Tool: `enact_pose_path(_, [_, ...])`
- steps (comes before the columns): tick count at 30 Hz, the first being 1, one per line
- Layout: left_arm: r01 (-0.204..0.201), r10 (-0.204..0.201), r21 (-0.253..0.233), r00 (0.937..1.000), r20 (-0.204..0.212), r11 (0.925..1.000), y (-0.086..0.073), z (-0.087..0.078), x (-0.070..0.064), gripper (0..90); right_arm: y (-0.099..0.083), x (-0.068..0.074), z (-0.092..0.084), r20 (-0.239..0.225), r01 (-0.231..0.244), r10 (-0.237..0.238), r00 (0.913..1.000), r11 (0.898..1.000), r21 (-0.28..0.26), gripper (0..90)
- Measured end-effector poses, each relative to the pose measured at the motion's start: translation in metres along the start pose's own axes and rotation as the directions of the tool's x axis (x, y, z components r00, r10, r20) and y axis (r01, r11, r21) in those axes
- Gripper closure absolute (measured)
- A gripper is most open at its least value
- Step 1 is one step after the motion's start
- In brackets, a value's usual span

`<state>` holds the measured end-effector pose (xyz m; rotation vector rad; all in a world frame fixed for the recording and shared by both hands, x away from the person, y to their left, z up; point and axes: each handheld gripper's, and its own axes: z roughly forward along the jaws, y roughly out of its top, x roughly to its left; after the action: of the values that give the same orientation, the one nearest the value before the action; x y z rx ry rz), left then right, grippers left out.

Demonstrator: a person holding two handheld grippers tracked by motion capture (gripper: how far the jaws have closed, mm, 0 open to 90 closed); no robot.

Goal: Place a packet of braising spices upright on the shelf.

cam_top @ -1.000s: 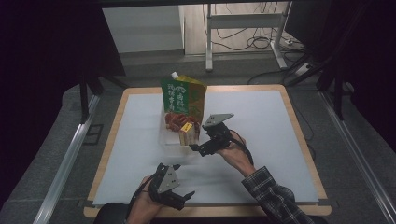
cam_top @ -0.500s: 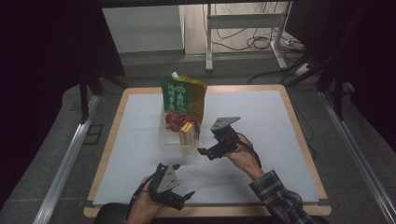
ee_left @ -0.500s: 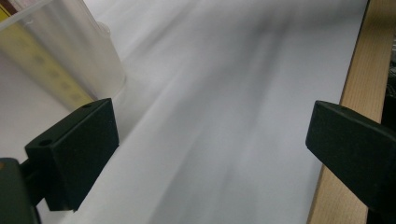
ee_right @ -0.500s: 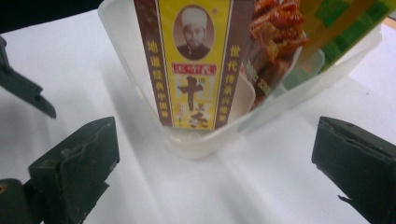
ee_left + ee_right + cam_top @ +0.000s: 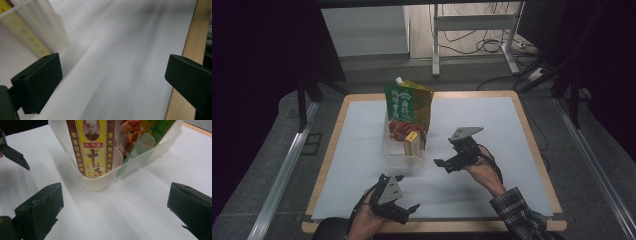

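Just ahead of the right gripper [image 5: 447,161], off its jaw tips, sits the clear plastic tub [image 5: 398,148], and the jaws are spread wide with nothing between them. Nothing is touching; a strip of bare white mat [image 5: 492,125] lies between the tips and the tub's near wall. Looking along those jaws in the right gripper view [image 5: 115,202], the tub [image 5: 100,183] fills the space above them, one corner turned toward the tool. Standing upright inside, right behind that corner, is the yellow packet [image 5: 93,147] with brown side bands and red characters. Beside it, farther along, a red-orange pack [image 5: 131,130] and the foot of the green pouch [image 5: 162,126]. From above, that green pouch [image 5: 408,102] rises tall out of the tub's far end, white cap on top.

Down by the near edge of the table [image 5: 332,150], the left gripper [image 5: 404,207] hangs low, jaws also wide apart and empty. Along its own jaws [image 5: 112,82], the tub's wall [image 5: 45,32] shows up and to the left, well clear of the black pads, with the wooden rim [image 5: 192,42] running off to the right.
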<state>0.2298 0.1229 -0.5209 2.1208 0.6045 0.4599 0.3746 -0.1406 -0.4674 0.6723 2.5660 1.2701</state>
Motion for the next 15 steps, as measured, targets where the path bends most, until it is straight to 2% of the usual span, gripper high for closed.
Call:
enact_pose_path(9, [0.060,-0.060,-0.004,0.9981,0.007,0.9982,0.001,-0.003,0.004,2.3,-0.010,0.001,-0.013,0.023,0.001,-0.001,0.9997,1.000,0.000,0.1])
enact_pose_path(15, [0.060,-0.060,-0.010,0.9982,-0.002,0.9981,0.000,-0.003,0.004,2.4,-0.019,0.000,-0.024,0.038,0.000,0.001,0.9993,1.000,-0.008,0.1])
